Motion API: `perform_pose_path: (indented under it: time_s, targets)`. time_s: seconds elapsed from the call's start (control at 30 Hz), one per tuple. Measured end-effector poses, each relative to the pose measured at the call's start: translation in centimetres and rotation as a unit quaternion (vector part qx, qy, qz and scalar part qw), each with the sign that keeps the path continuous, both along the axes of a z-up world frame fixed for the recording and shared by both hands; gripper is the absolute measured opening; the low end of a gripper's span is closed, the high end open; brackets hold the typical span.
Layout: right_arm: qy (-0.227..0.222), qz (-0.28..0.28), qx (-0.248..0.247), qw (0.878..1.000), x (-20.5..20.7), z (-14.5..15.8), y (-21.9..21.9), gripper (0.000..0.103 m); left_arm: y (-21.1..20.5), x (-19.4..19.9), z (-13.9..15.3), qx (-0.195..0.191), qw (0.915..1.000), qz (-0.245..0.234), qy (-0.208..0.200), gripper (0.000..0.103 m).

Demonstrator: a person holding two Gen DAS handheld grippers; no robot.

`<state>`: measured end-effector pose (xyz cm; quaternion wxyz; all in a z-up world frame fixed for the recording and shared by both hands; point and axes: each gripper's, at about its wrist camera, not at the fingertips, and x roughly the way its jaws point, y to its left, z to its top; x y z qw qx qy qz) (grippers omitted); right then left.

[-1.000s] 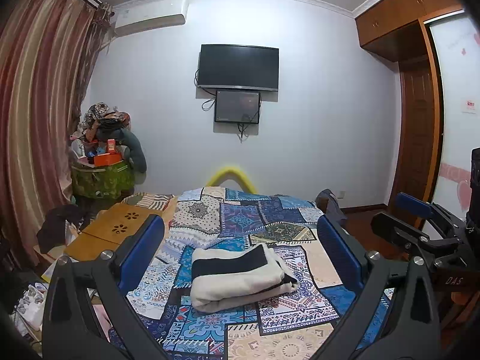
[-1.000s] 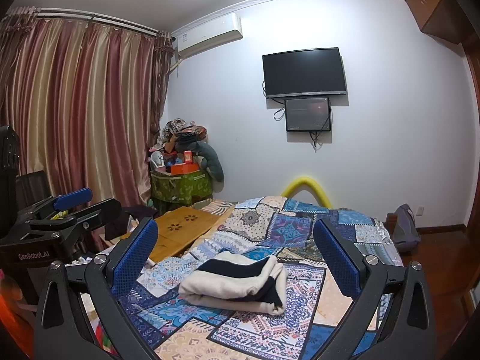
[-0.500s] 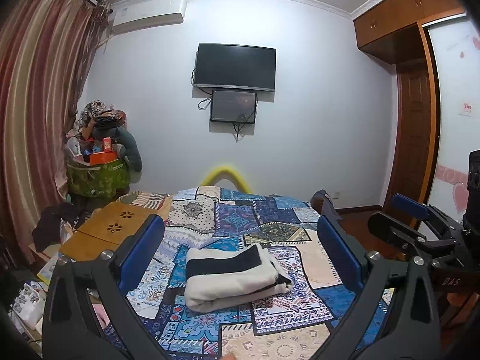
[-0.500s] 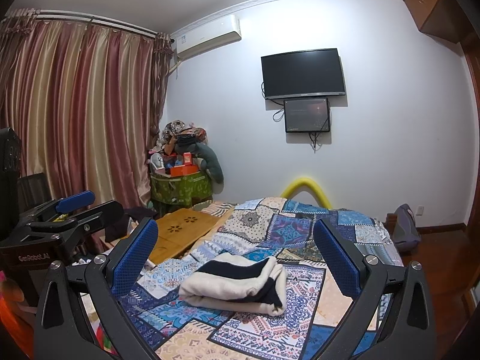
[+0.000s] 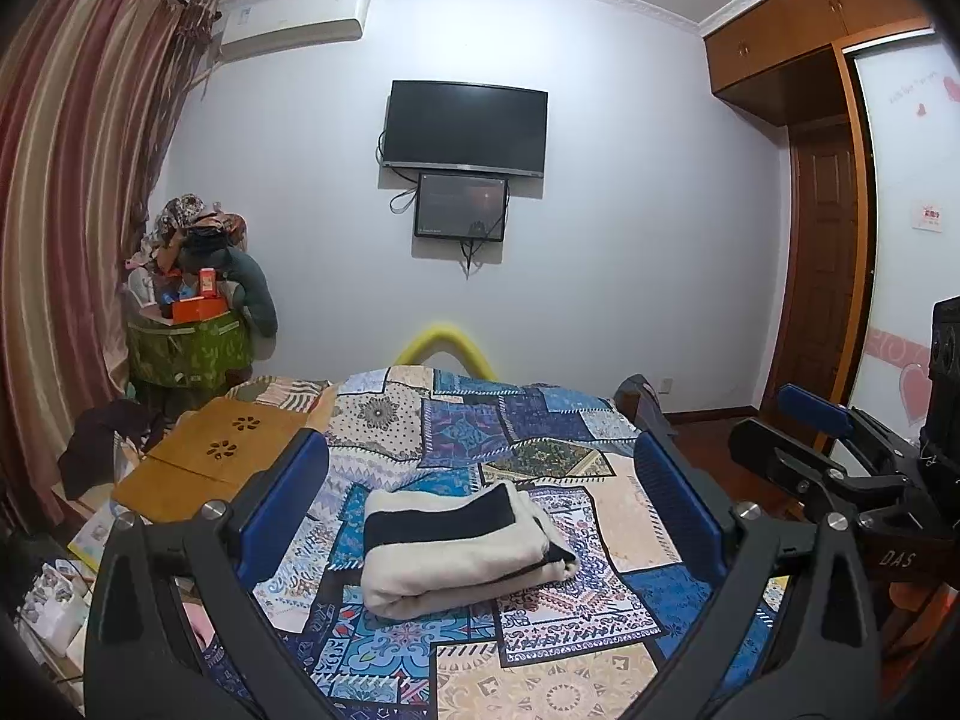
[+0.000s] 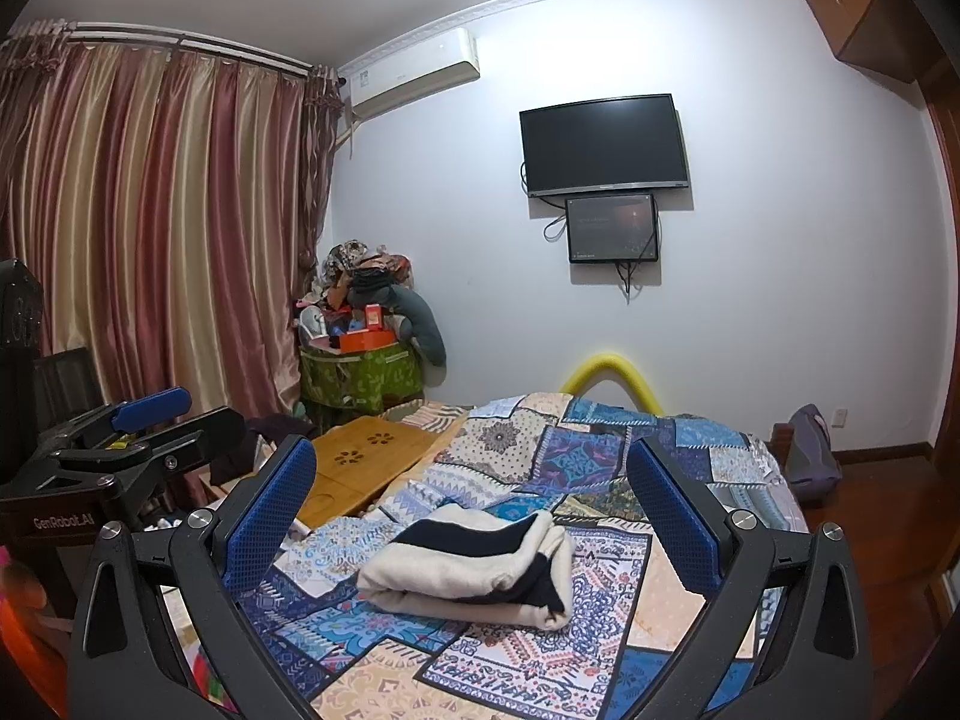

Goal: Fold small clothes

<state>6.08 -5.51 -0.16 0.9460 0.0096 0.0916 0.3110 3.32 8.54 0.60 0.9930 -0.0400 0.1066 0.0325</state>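
Note:
A folded cream garment with a black stripe lies on the patchwork bedspread; it also shows in the right wrist view. My left gripper is open and empty, held above and short of the garment, which sits between its blue pads. My right gripper is open and empty too, likewise back from the garment. The right gripper shows at the right of the left wrist view, and the left gripper at the left of the right wrist view.
A wooden lap table lies at the bed's left side. A green hamper piled with clothes and boxes stands in the corner by the curtains. A TV hangs on the far wall. A wooden door is at right.
Both grippers have drifted slightly, so the garment sits a little differently in each view. The garment itself has not moved and both grippers stay open.

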Motion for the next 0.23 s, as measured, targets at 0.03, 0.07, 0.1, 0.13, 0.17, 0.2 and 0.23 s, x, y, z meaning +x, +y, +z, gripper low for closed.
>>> perform_pose_path:
  time_s: [0.03,0.07,0.1,0.13,0.17,0.2,0.23]
  targets:
    - [0.0,0.0,0.0,1.0,0.02,-0.01,0.01,0.103,0.03,0.07,-0.03,0.0,1.0,-0.001,0.001,0.103]
    - [0.001,0.0,0.0,1.0,0.05,-0.02,0.02,0.103,0.01,0.11,-0.1,0.001,1.0,-0.001,0.002,0.103]
    - [0.001,0.0,0.0,1.0,0.05,-0.04,0.0,0.103,-0.04,0.17,-0.1,0.002,1.0,0.0,0.003,0.103]
    - [0.001,0.0,0.0,1.0,0.07,-0.06,0.0,0.103,-0.05,0.23,-0.16,0.002,1.0,0.0,0.004,0.103]
    - [0.002,0.0,0.0,1.0,0.11,-0.1,-0.01,0.103,-0.05,0.32,-0.19,0.002,1.0,0.0,0.005,0.103]
    - [0.003,0.0,0.0,1.0,0.17,-0.13,0.02,0.103,-0.02,0.44,-0.25,0.002,1.0,-0.001,0.006,0.103]
    - [0.003,0.0,0.0,1.0,0.25,-0.22,0.03,0.103,0.13,0.56,-0.28,0.001,1.0,-0.001,0.007,0.103]
